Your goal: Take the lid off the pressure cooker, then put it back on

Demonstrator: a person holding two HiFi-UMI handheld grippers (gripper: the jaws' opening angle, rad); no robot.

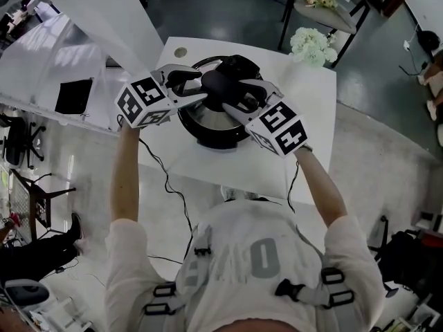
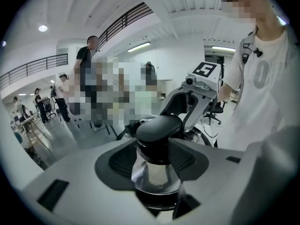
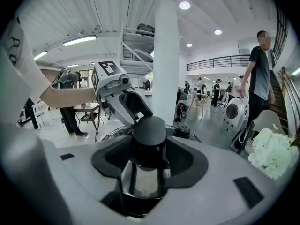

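Observation:
The pressure cooker stands on a white table, its steel lid resting on the pot. In the lid's middle rises a black knob. My left gripper comes at the knob from the left and my right gripper from the right, so both jaw pairs meet on it. In the left gripper view the knob sits clamped between the left gripper pads, with the right gripper beyond. In the right gripper view the knob is gripped by the right gripper, the left gripper behind it.
White flowers lie on the table's far right corner, also the flowers at right. A chair stands beyond. A cable hangs off the table's left edge. A white partition runs at left. People stand in the hall.

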